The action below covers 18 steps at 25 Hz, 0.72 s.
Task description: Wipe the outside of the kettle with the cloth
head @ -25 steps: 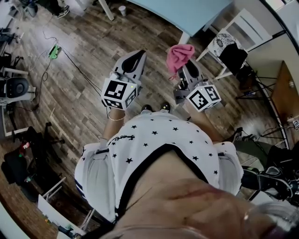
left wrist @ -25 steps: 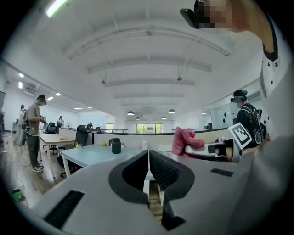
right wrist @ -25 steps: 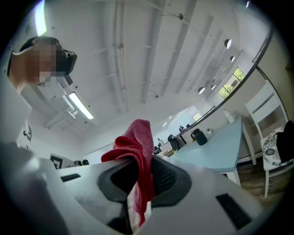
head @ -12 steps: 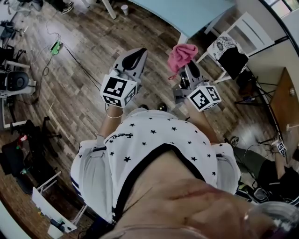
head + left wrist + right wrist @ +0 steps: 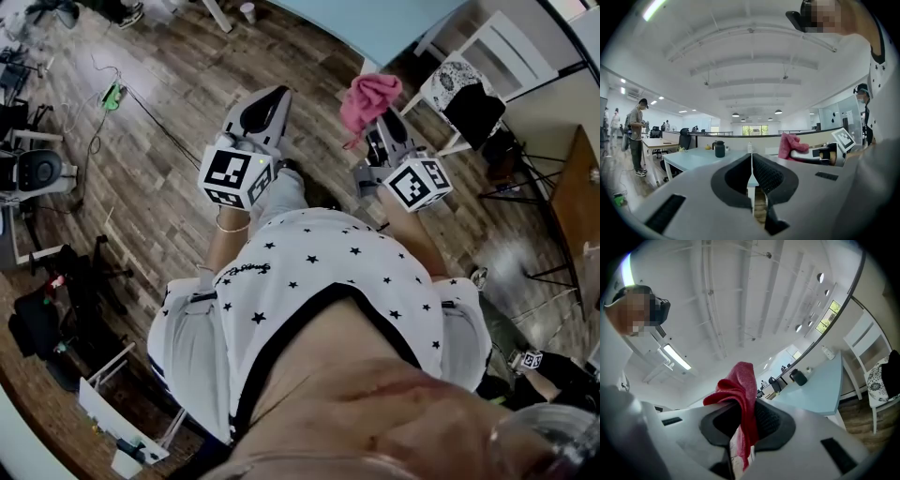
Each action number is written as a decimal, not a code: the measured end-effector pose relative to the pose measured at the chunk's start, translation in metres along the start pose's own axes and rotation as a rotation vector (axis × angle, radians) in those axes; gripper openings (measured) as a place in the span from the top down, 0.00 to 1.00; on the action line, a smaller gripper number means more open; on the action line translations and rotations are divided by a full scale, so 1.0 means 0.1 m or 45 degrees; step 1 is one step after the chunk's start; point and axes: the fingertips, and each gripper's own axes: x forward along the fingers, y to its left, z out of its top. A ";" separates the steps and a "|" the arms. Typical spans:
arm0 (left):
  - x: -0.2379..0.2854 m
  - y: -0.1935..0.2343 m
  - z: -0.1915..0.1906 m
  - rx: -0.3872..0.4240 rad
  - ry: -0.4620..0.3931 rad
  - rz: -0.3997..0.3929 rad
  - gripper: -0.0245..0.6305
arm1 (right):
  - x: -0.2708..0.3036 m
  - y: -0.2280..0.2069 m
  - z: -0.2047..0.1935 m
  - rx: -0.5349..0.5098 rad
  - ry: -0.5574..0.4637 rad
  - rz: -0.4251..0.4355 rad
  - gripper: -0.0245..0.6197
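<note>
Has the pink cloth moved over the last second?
No, barely: the pink cloth stays just below the table leg, left of the white chair.

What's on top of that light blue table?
A dark kettle stands on the table, a small pale bottle to its right. The left gripper hides the table's near right part.

Table: pale blue top (image 5: 691, 158) on white legs, standing on the floor.
On the table: dark kettle (image 5: 720, 149) upright towards the far edge; small yellow item (image 5: 707, 146) just left of it, too small to tell; small white bottle (image 5: 750, 146) to its right, apart from it.
Floor: wood-look planks (image 5: 141, 216).
On the floor: green power strip (image 5: 112, 97) with dark cables running from it; white cup (image 5: 247, 12) near a table leg; white chair (image 5: 506, 52) beside the table.
</note>
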 end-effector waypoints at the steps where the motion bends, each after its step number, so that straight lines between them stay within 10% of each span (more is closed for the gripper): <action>1: 0.04 0.04 0.00 -0.020 -0.008 -0.010 0.91 | 0.04 -0.03 0.00 -0.003 0.004 -0.005 0.86; 18: 1.16 1.32 0.03 -0.012 -0.042 -0.180 0.91 | 1.39 -0.57 0.01 -0.021 -0.031 -0.162 0.86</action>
